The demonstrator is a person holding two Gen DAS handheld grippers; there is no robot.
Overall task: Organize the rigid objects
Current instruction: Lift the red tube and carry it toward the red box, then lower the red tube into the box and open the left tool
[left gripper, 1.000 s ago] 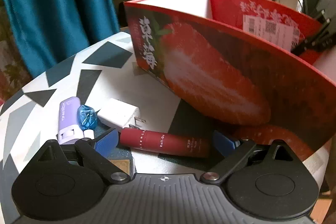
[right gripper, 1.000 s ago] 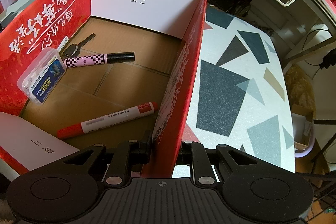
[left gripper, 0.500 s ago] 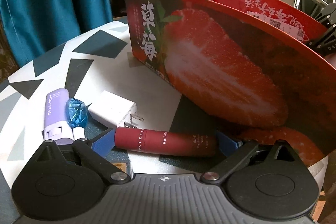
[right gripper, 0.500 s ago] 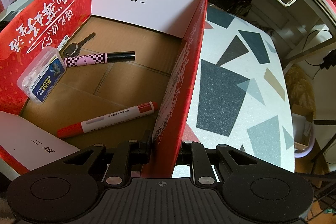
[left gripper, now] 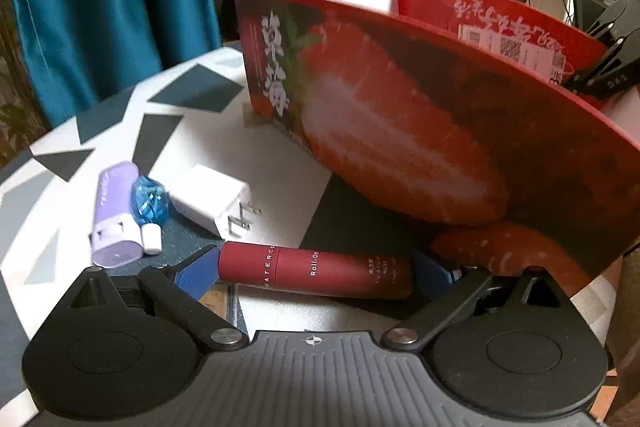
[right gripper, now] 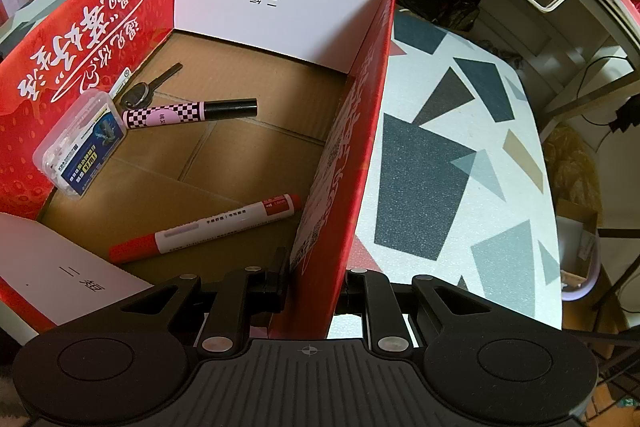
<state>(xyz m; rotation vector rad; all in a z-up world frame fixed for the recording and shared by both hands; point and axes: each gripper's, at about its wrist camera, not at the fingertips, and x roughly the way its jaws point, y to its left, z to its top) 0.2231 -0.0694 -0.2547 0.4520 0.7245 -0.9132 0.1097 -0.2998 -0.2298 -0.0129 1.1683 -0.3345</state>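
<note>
- The left gripper (left gripper: 316, 269) is seen low over the table (left gripper: 200, 143), its blue-padded fingers (left gripper: 198, 269) set at the two ends of a dark red roll-on tube (left gripper: 316, 270). The tube lies crosswise between them; the left pad meets the cap end, while contact at the right end cannot be confirmed.
- The roll-on tube rests just in front of the outer wall of the red strawberry-printed box (left gripper: 400, 115), on a dark patch of the patterned tabletop.
- To the left of the tube, three further items are grouped on the table: a white plug adapter (left gripper: 208, 199) with its prongs toward the tube, a small blue bottle (left gripper: 150, 205) with a white cap, and a lilac case (left gripper: 116, 211). The bottle lies between the adapter and the case, touching or nearly touching both.
- The right gripper (right gripper: 316, 281) is pinched on the near side wall of the box (right gripper: 348, 163), one finger inside and one outside.
- Inside the box, on its brown cardboard floor, four items are shown: a red-and-white marker (right gripper: 208, 227) near the gripped wall, a pink checkered pen (right gripper: 188, 111) with a black cap, a key (right gripper: 148, 89) just beside the pen's pink end, and a clear plastic case (right gripper: 80, 143) leaning against the far red wall.
</note>
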